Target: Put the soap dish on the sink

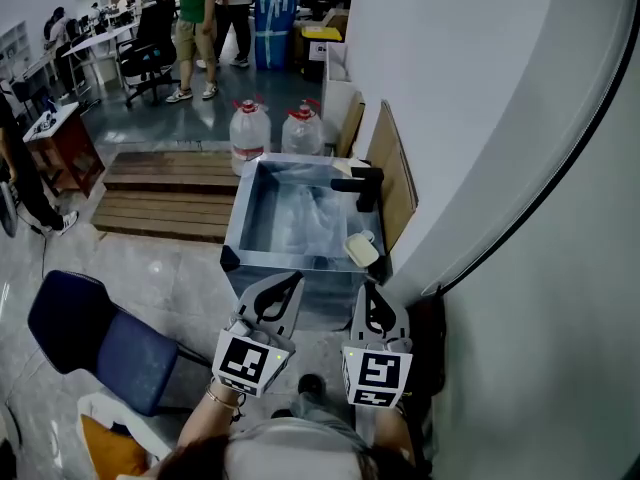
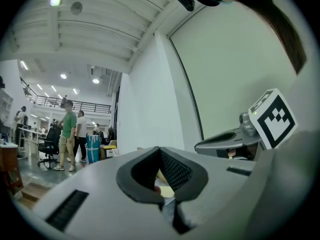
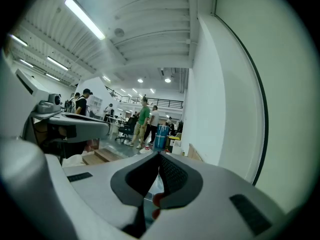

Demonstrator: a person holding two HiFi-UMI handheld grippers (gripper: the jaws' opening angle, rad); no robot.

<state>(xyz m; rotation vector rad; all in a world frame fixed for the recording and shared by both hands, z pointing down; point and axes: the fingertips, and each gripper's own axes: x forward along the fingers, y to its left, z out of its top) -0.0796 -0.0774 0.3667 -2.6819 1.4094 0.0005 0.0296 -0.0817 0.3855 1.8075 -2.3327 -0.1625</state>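
Work looks done, to my eye: the pale cream rounded soap dish (image 1: 362, 249) sits on the right rim of the grey metal sink (image 1: 240, 211), while the left gripper (image 1: 296, 277) and right gripper (image 1: 370, 290) hang near the person, both clenched on nothing.

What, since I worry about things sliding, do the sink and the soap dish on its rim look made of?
Sink: seemingly stainless steel with a dull grey finish, going by the soft reflections on its inner walls and its thin, straight rim. Soap dish: pale cream with a smooth, even surface, probably plastic, though ceramic cannot be ruled out at this size.
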